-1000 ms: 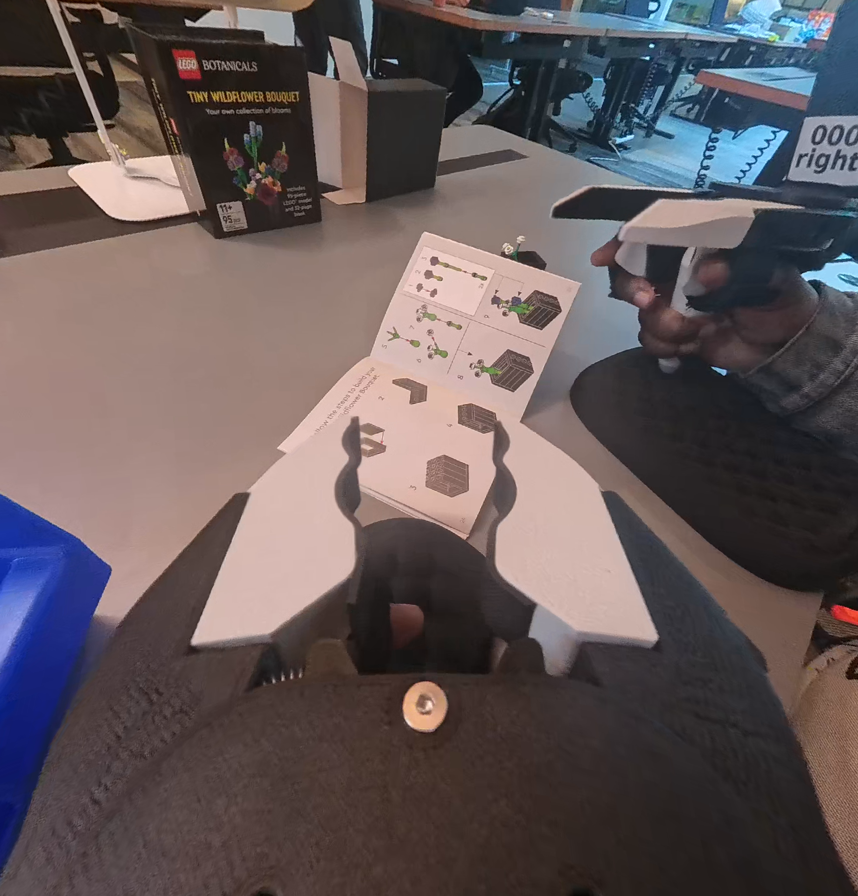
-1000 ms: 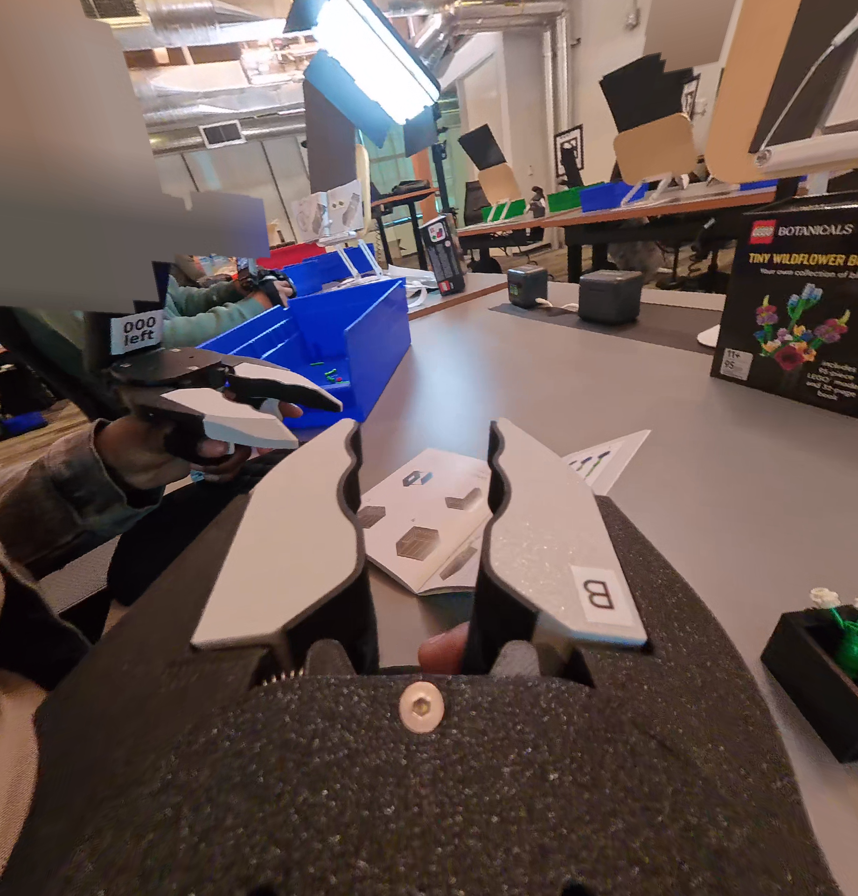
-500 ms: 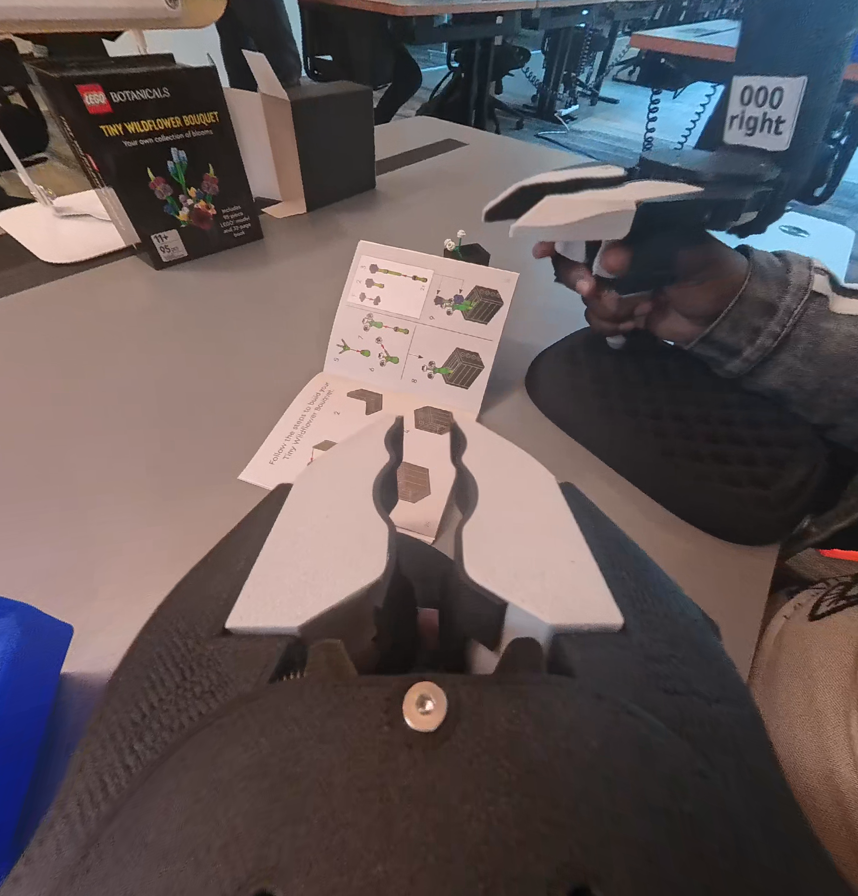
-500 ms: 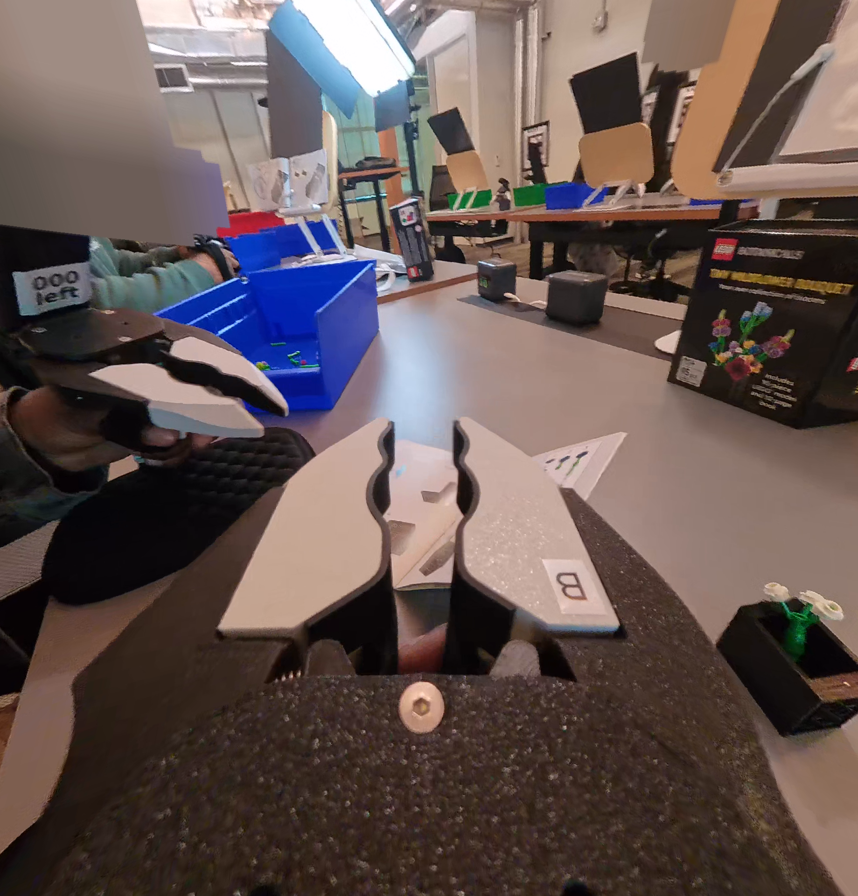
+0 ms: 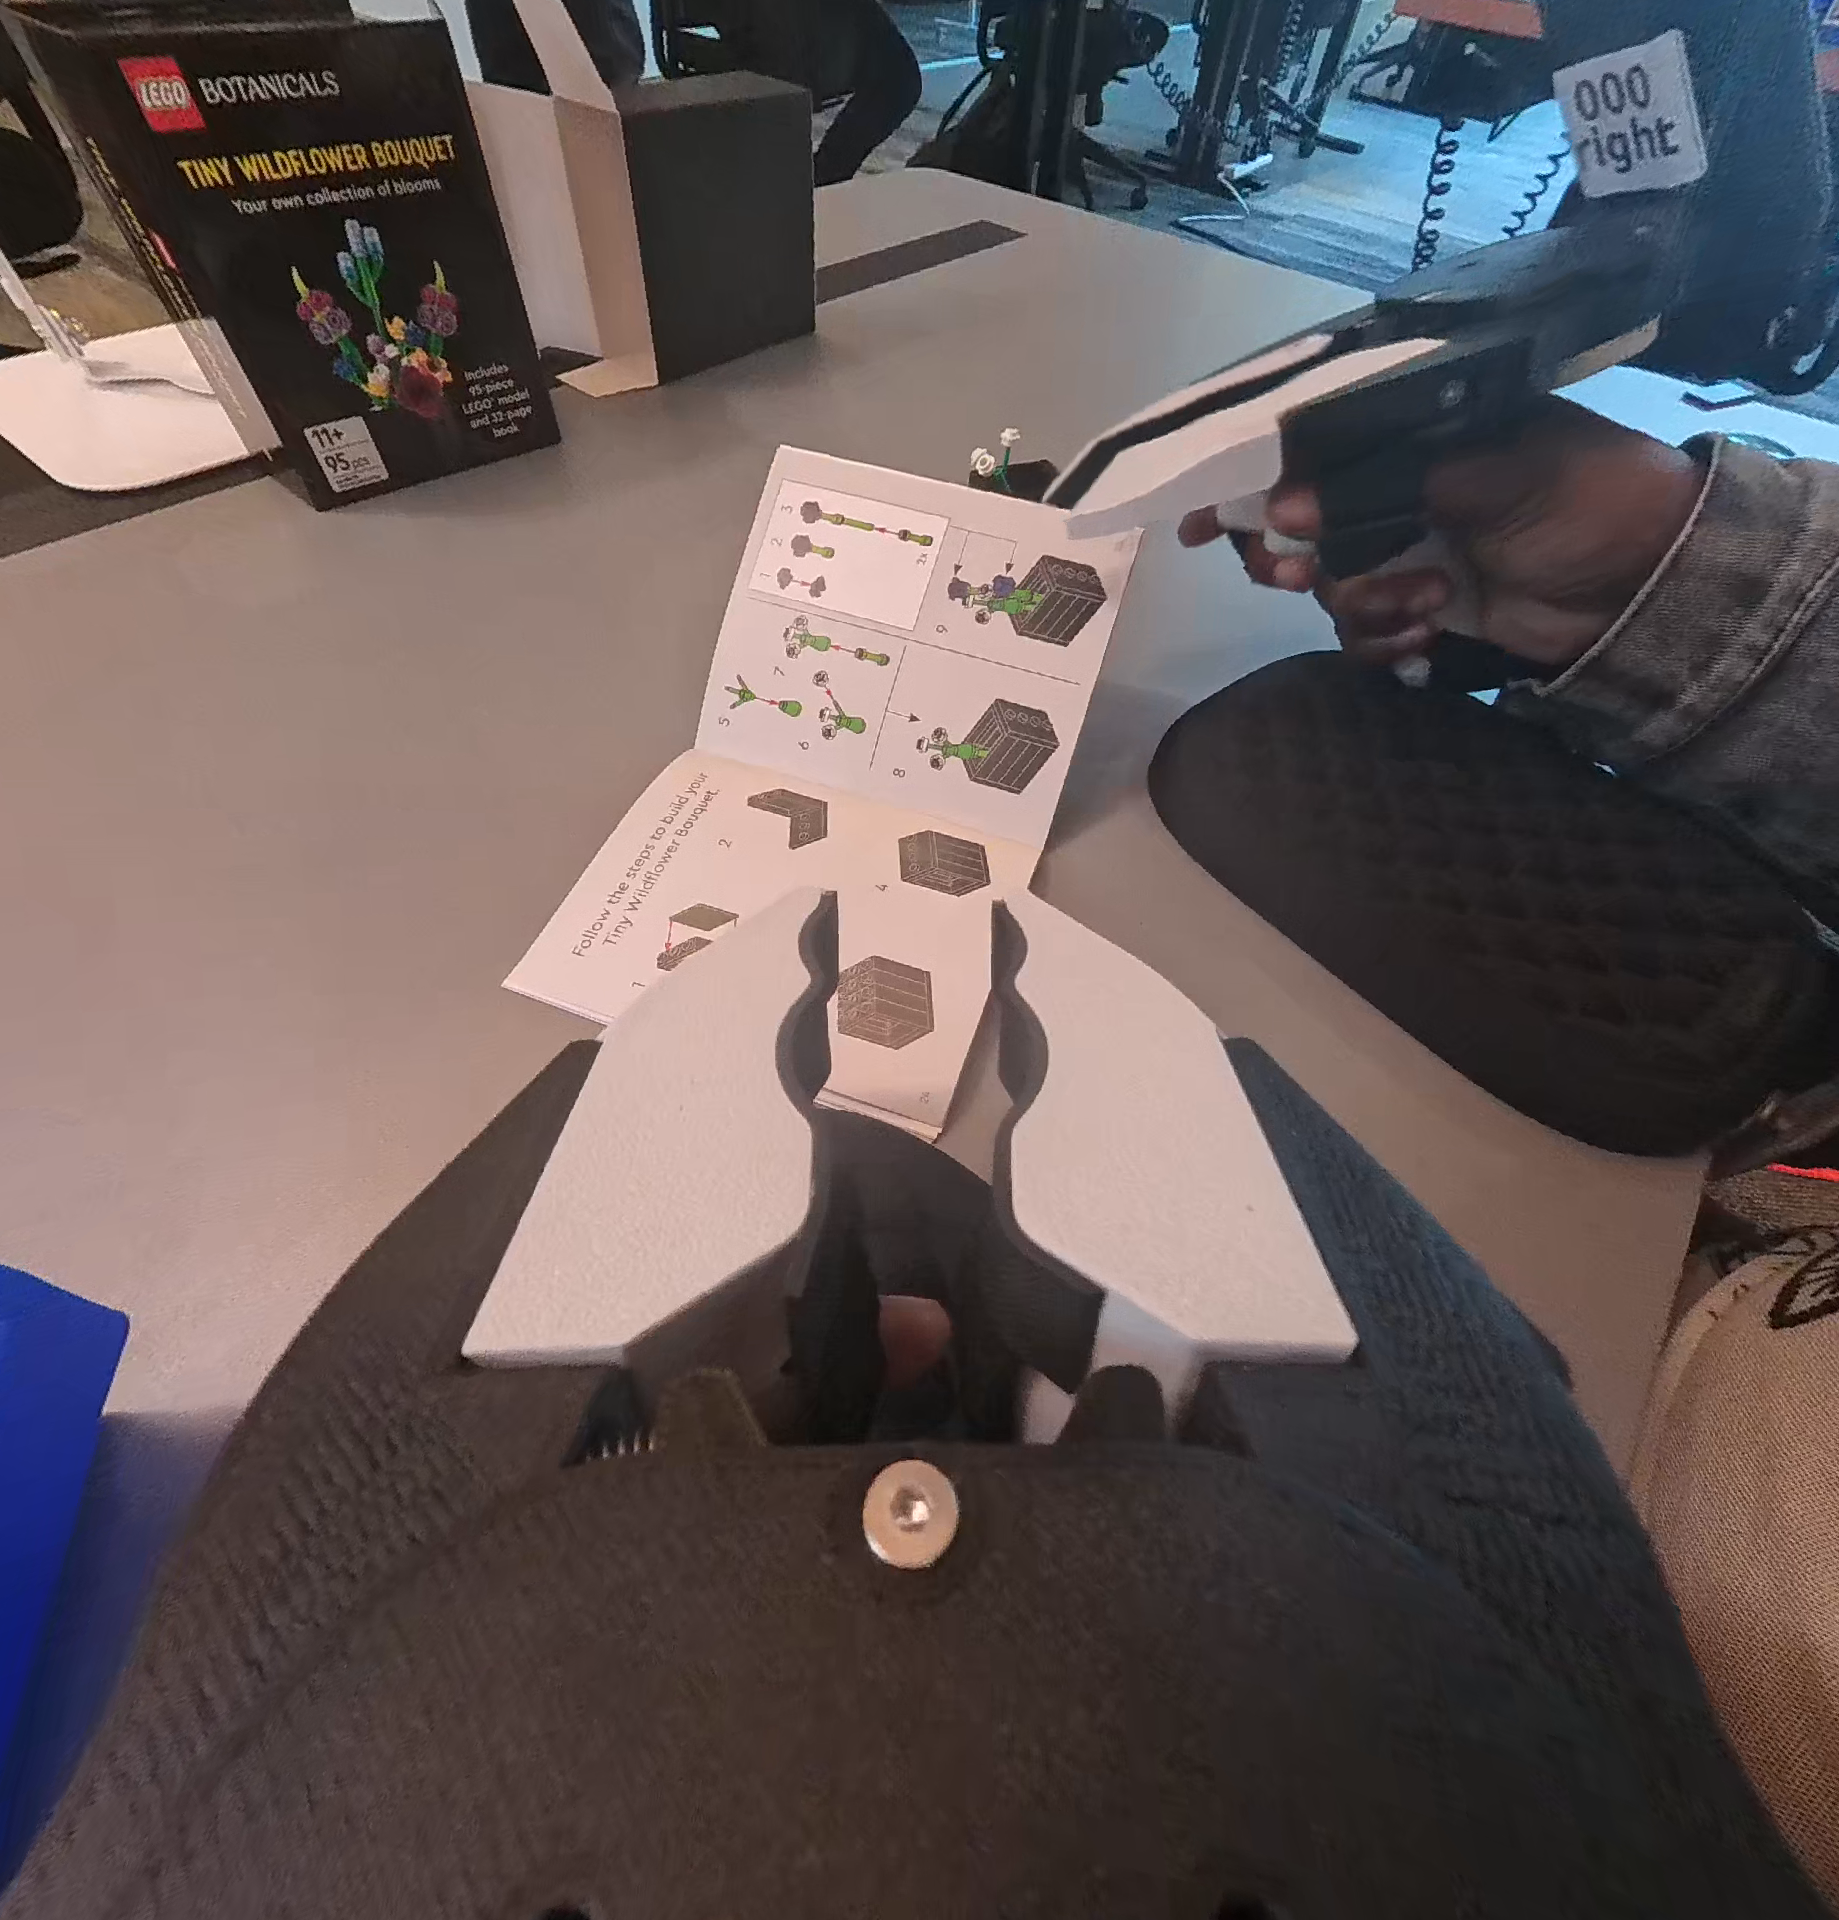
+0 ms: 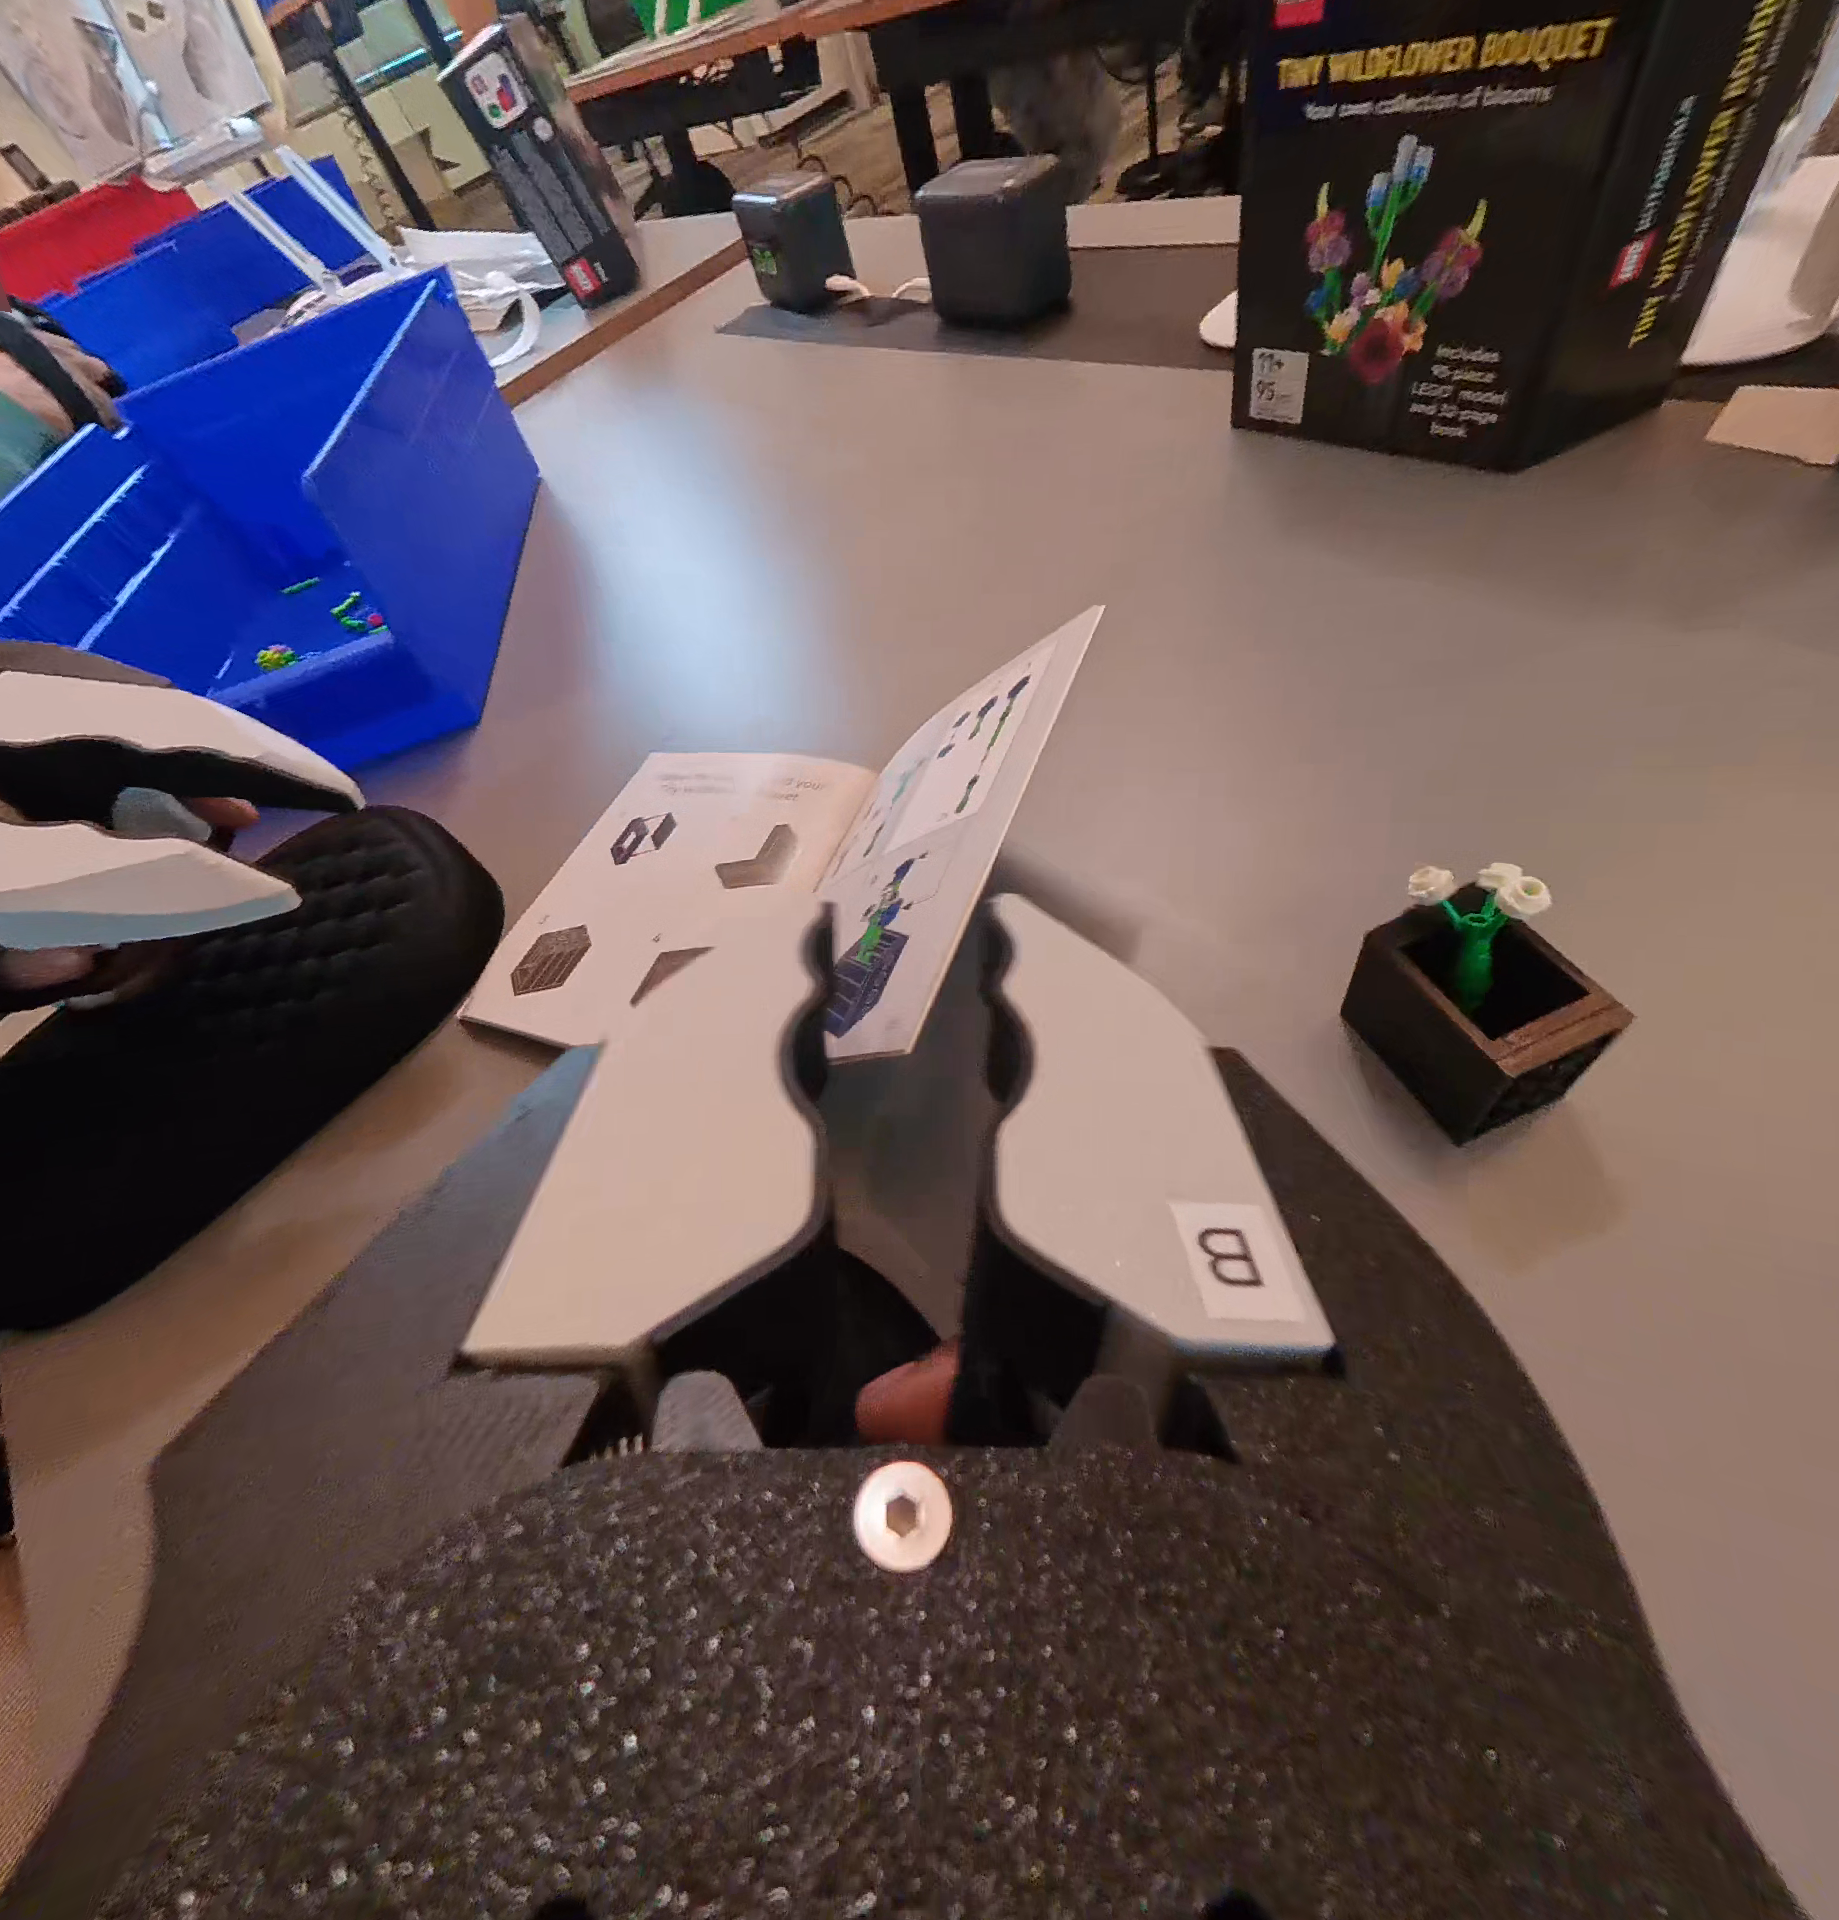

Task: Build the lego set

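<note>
An open instruction booklet (image 5: 873, 727) lies on the grey table (image 5: 271, 779), its far page raised. It also shows in the right wrist view (image 6: 728, 883). A small black lego pot (image 6: 1476, 1029) with a green stem and white flowers stands right of the booklet; it peeks over the raised page in the left wrist view (image 5: 1008, 473). My left gripper (image 5: 910, 914) is open and empty over the booklet's near page. My right gripper (image 6: 904, 920) is open and empty over the booklet's right edge, left of the pot. Each gripper shows in the other's view, the right (image 5: 1081, 499) and the left (image 6: 328, 847).
A blue bin (image 6: 271, 499) with small loose pieces stands at the left. The black lego box (image 5: 323, 260) and a black cube box (image 5: 717, 218) stand at the back. A black padded rest (image 5: 1517, 914) lies at the table's near edge. Across from one pair of fingers to the other is roughly 15 cm. My left gripper's tips are some 12 cm from the black padded rest (image 5: 1517, 914).
Both grippers narrowed half a second ago and have opened again. My right gripper has tilted down and moved closer to the booklet and the pot. My left gripper has moved slightly nearer the booklet.
</note>
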`<state>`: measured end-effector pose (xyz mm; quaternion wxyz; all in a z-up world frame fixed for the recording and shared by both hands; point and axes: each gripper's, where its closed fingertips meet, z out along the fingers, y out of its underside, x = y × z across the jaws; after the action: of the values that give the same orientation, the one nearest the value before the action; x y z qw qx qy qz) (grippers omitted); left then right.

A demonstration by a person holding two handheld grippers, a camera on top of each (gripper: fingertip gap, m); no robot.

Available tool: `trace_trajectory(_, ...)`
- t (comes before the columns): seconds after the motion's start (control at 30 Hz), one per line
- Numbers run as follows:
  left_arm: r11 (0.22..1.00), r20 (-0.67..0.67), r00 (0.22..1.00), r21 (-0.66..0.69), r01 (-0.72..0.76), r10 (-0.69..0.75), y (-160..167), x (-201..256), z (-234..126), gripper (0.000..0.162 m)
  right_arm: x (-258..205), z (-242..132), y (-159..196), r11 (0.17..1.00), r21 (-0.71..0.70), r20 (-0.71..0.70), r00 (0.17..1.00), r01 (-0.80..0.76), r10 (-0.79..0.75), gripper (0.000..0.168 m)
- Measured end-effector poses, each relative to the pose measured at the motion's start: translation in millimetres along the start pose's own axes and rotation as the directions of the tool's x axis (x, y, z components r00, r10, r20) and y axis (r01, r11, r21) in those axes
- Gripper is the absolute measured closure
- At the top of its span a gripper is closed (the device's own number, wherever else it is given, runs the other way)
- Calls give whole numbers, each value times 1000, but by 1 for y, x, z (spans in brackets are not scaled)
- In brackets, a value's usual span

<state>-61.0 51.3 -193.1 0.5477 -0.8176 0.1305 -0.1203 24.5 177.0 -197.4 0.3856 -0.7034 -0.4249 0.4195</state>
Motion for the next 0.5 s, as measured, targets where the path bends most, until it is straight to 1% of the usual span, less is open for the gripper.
trace_trajectory(0.07,1000,0,1000,-1,2,-2,0,0,0,134,-2,-1,-2,1000,16,4,1000,16,-16,158)
trace_trajectory(0.1,1000,0,1000,1,-1,1,-1,0,0,134,-2,-2,-4,999,21,-4,1000,26,-26,163)
trace_trajectory(0.13,1000,0,1000,4,-3,3,-2,0,-1,134,-3,-3,-5,999,21,-7,999,39,-39,160)
trace_trajectory(0.2,1000,3,1000,9,-5,5,-5,-1,-1,132,-6,-8,-12,996,-5,-30,996,89,-89,143)
trace_trajectory(0.23,1000,6,1000,8,-4,4,-7,-2,-1,129,-10,-11,-18,989,-26,-30,989,143,-144,141)
trace_trajectory(0.27,1000,7,1000,6,-7,7,-9,-2,0,130,-17,-15,-24,976,-59,-14,977,211,-212,145)
trace_trajectory(0.33,1000,2,1000,-6,-23,23,-13,-3,3,131,-31,-23,-32,919,-176,41,935,353,-352,151)
trace_trajectory(0.37,999,-5,999,-9,-34,34,-14,-2,4,132,-34,-27,-35,876,-234,57,905,422,-421,162)
trace_trajectory(0.4,999,-11,999,-3,-41,41,-16,-1,5,132,-36,-30,-40,833,-268,59,872,484,-487,168)
trace_trajectory(0.43,999,-18,999,6,-42,43,-19,1,6,133,-39,-32,-45,796,-292,67,842,530,-536,168)
trace_trajectory(0.5,999,-32,999,20,-36,37,-23,5,6,134,-47,-36,-51,749,-332,107,812,573,-574,168)
